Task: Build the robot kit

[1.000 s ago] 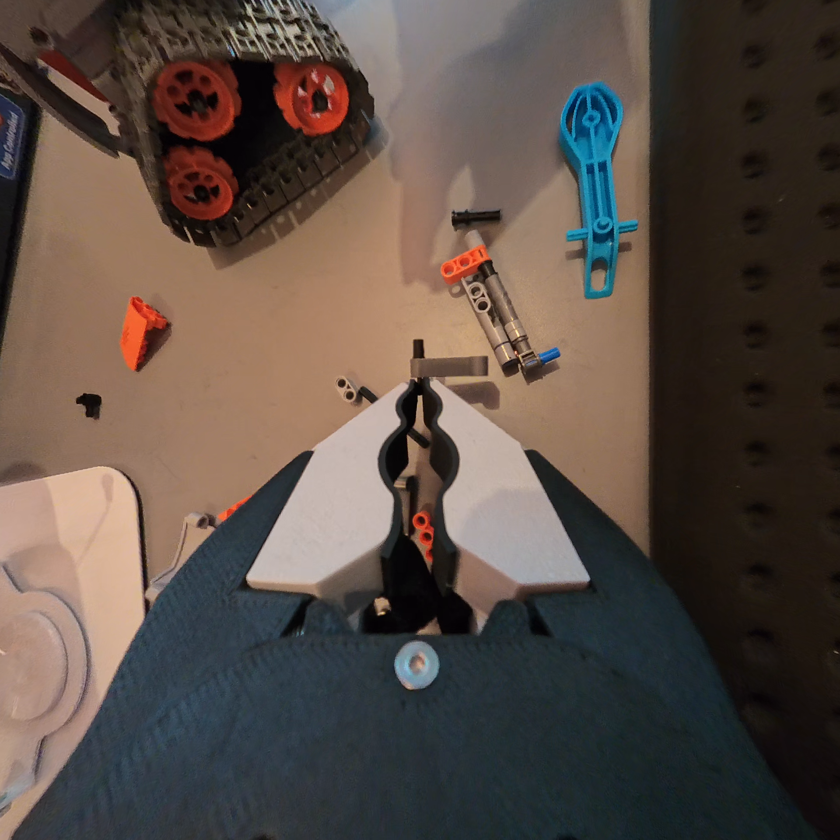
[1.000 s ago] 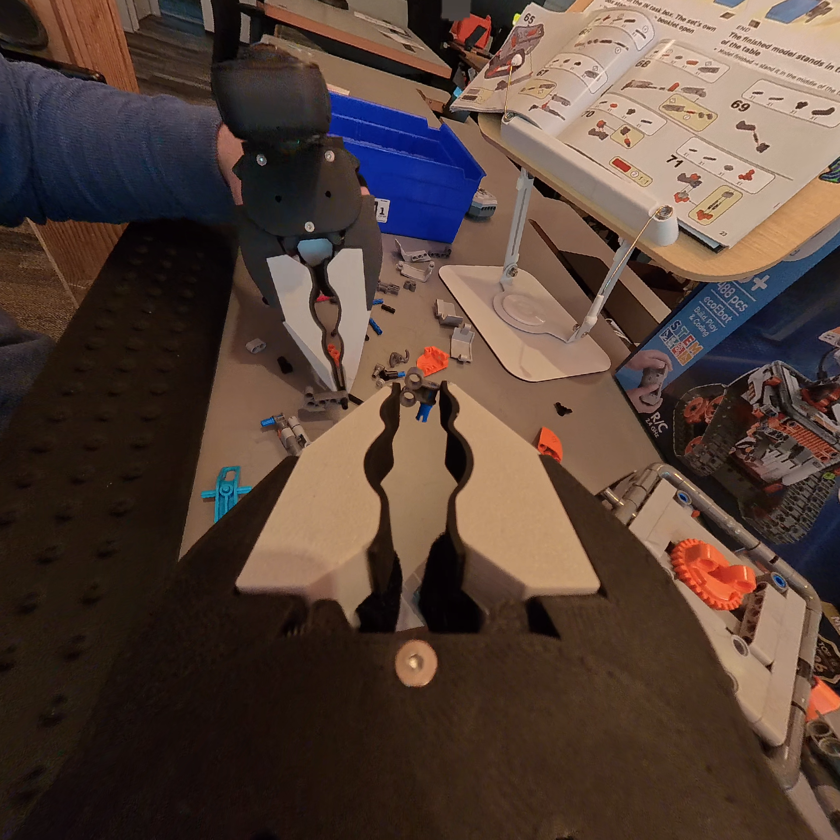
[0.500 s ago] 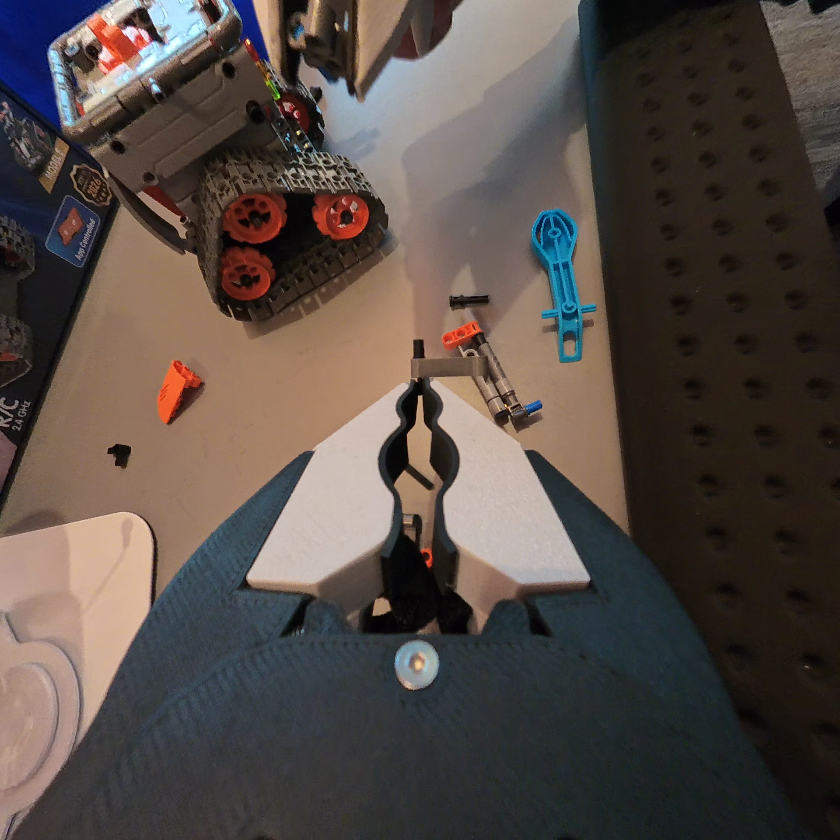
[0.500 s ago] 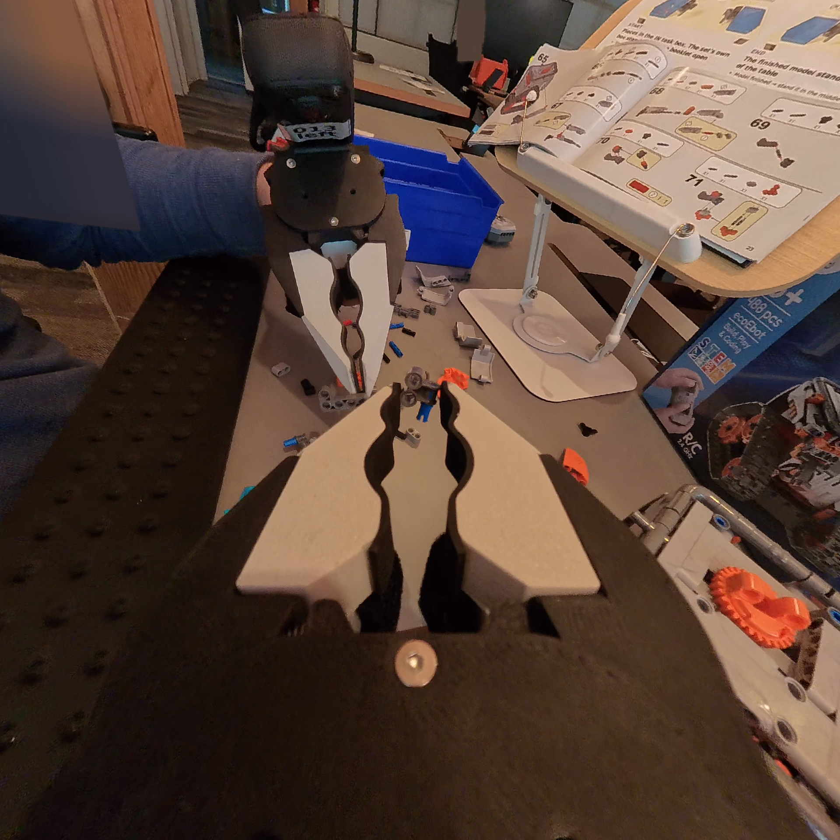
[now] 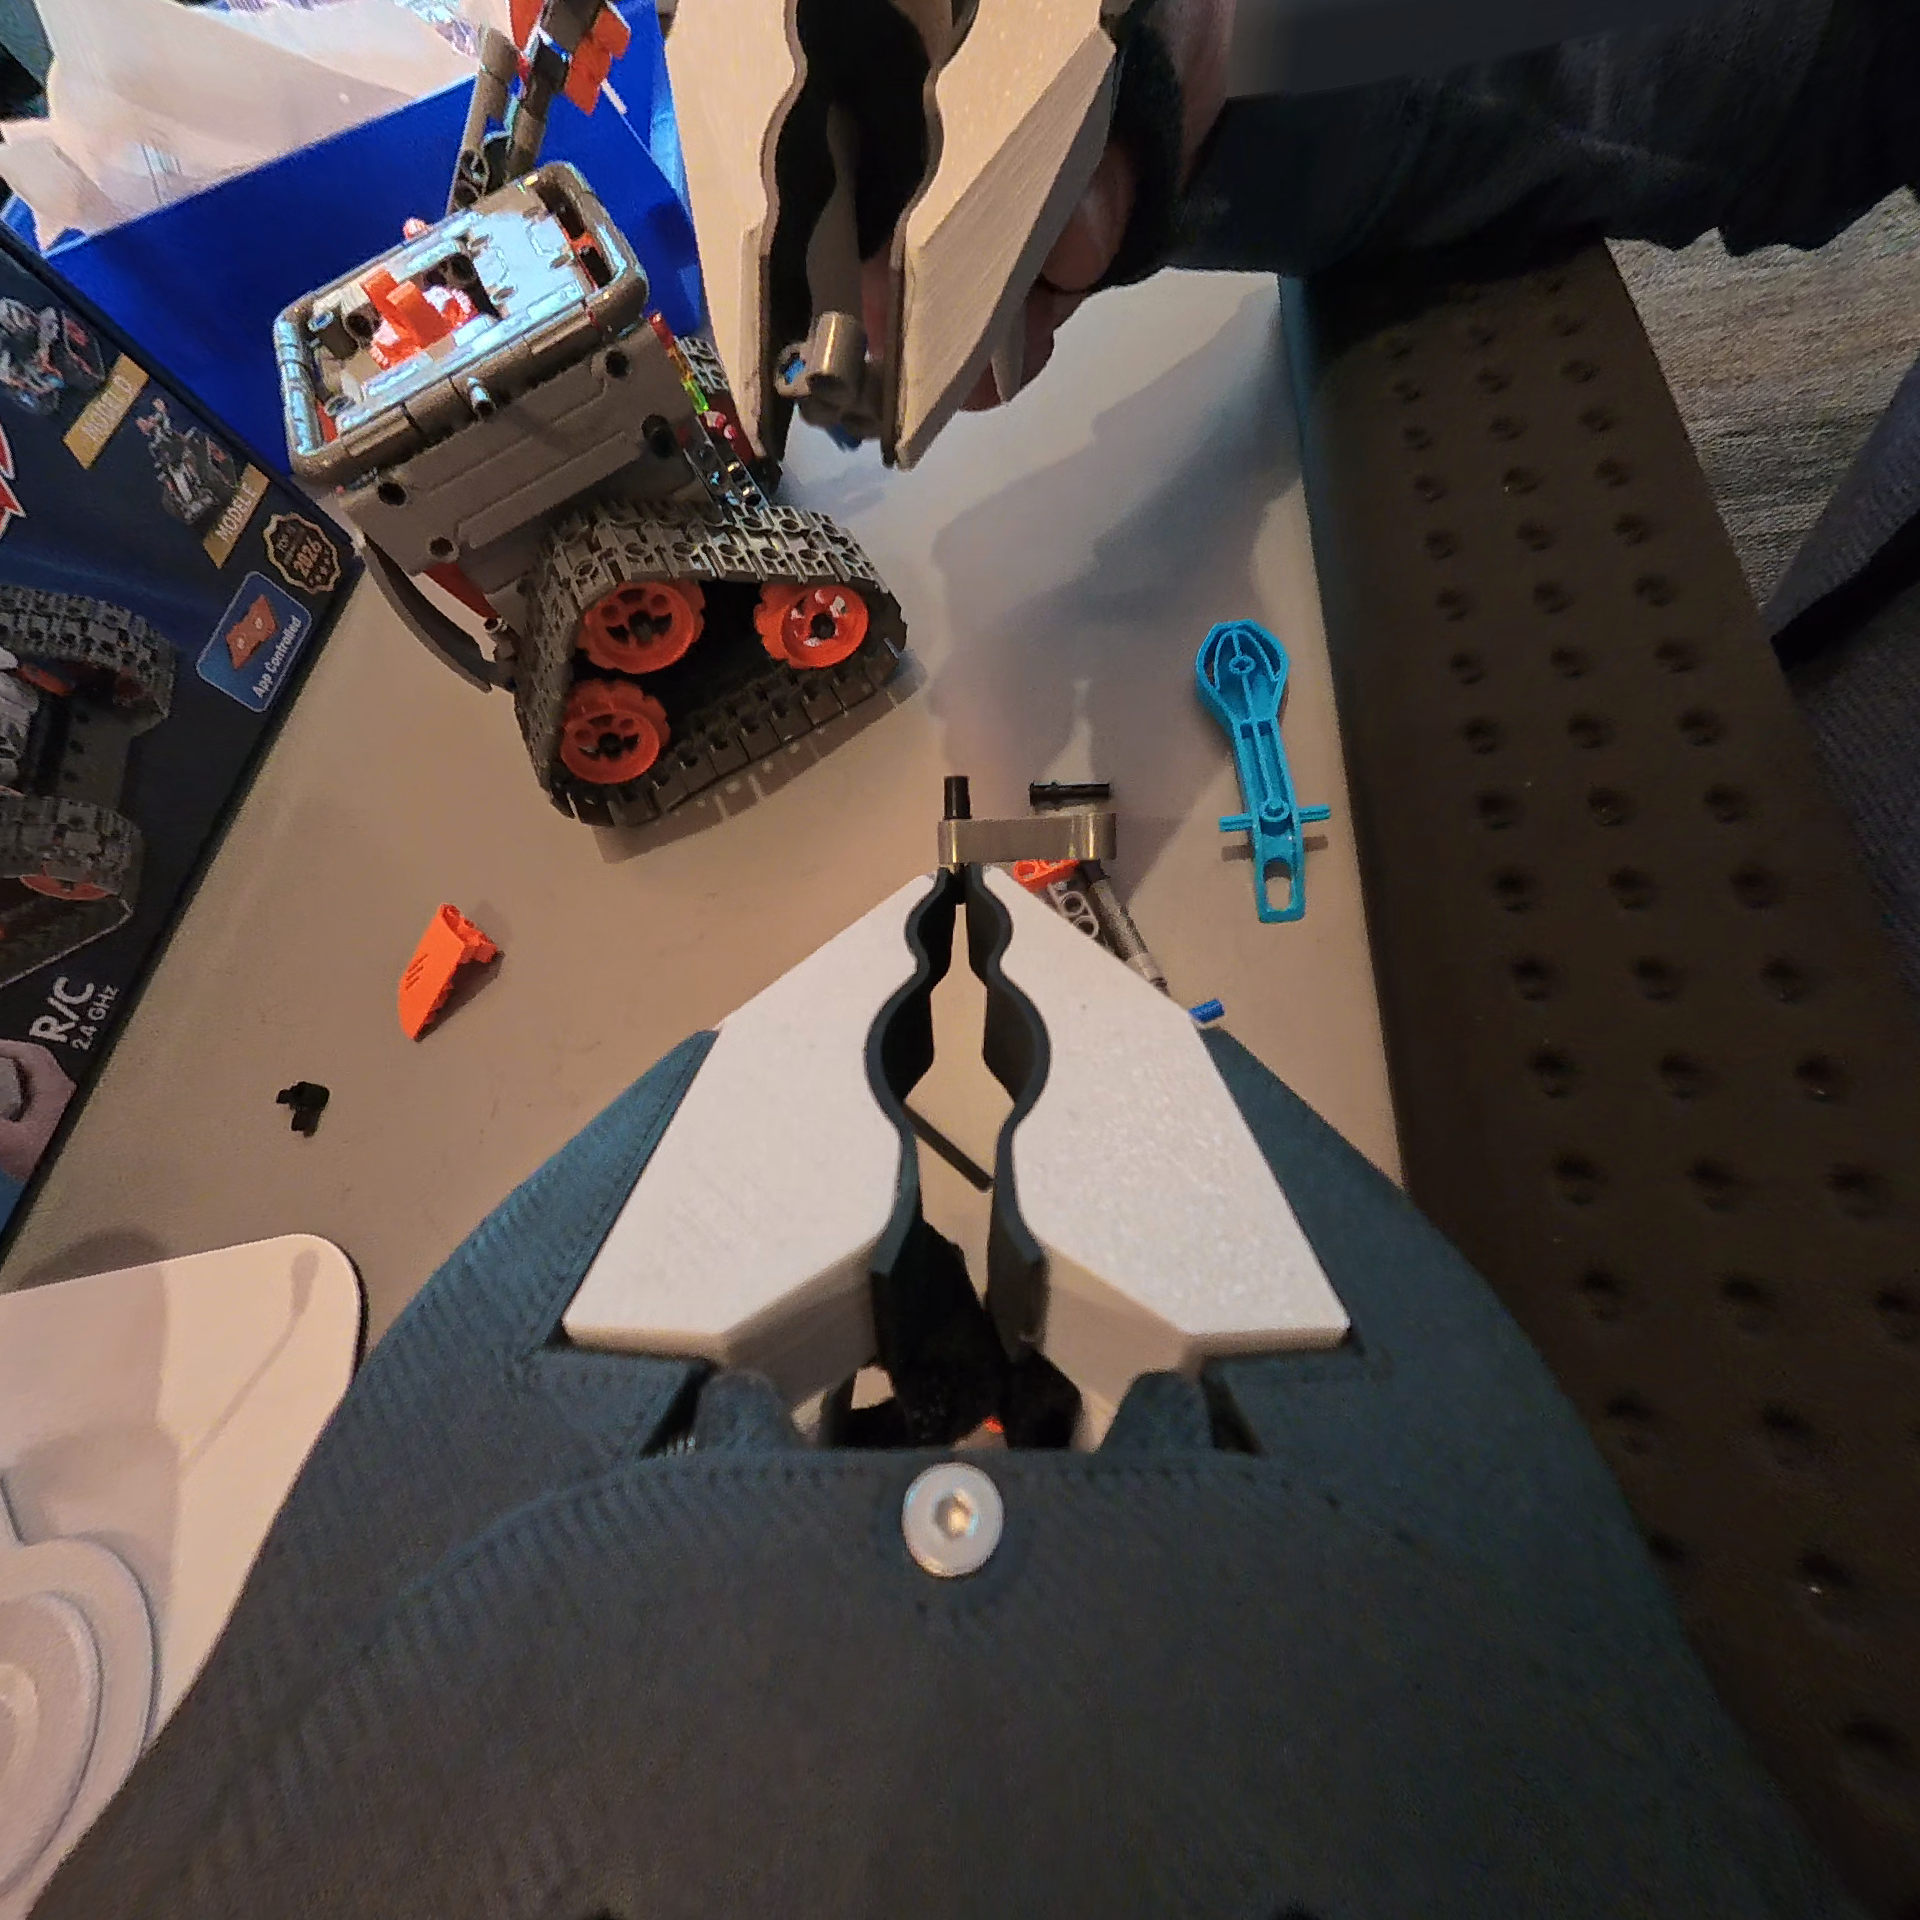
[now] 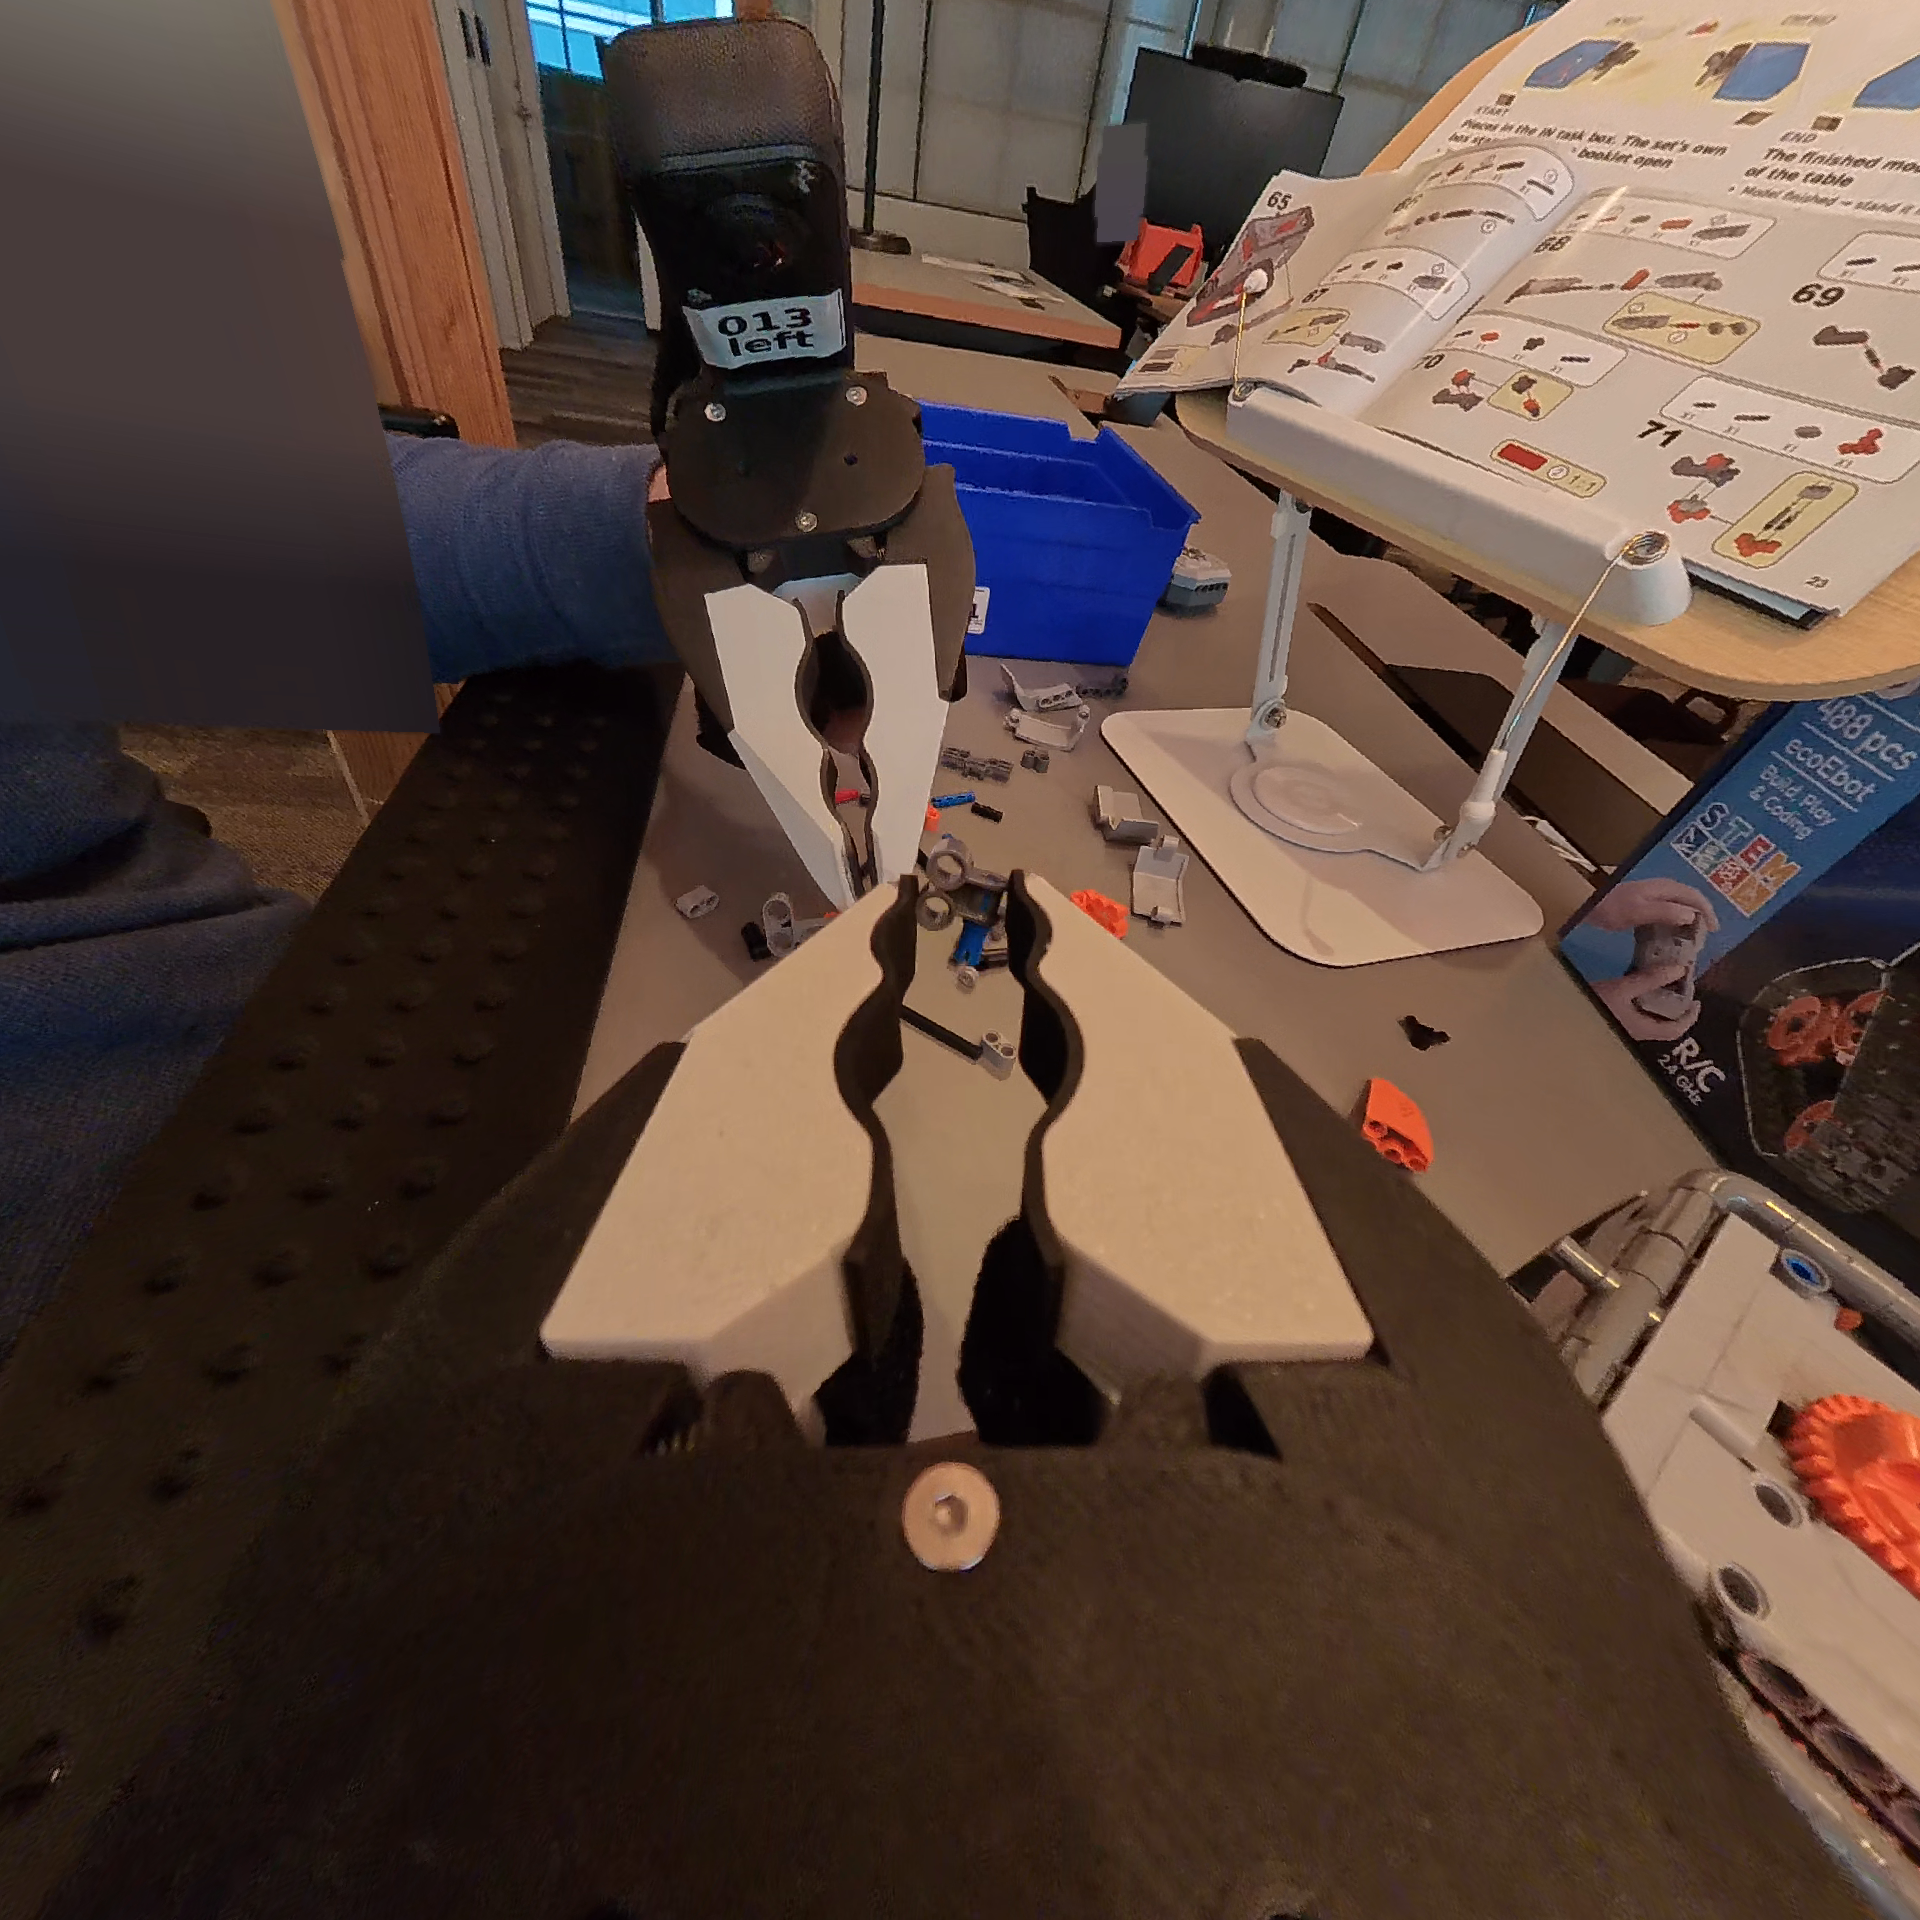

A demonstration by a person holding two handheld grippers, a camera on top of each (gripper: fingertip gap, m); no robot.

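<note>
My left gripper (image 5: 954, 883) is shut on a short grey beam (image 5: 1029, 836) with a black pin in it, held above the table. My right gripper (image 6: 961, 894) is shut on a small grey-and-blue connector part (image 6: 951, 883). In the left wrist view the right gripper (image 5: 836, 416) hangs at the top, above the tracked model, with that part (image 5: 836, 358) between its fingers. In the right wrist view the left gripper (image 6: 862, 878) points down, its tips close to my right gripper's tips.
A tracked model (image 5: 623, 582) with orange wheels stands on the table. Near it lie a blue tool (image 5: 1259, 774), a black pin (image 5: 1070, 792) and an orange wedge (image 5: 442, 966). A blue bin (image 6: 1049, 551), a booklet stand (image 6: 1320, 821) and loose parts (image 6: 1039, 727) sit behind. A black dotted mat (image 5: 1610, 831) borders the table. Tip to tip, the grippers are about 7 centimetres apart.
My left gripper has risen from the table with the grey beam. The right gripper has come in close, with both sets of tips now near each other.
</note>
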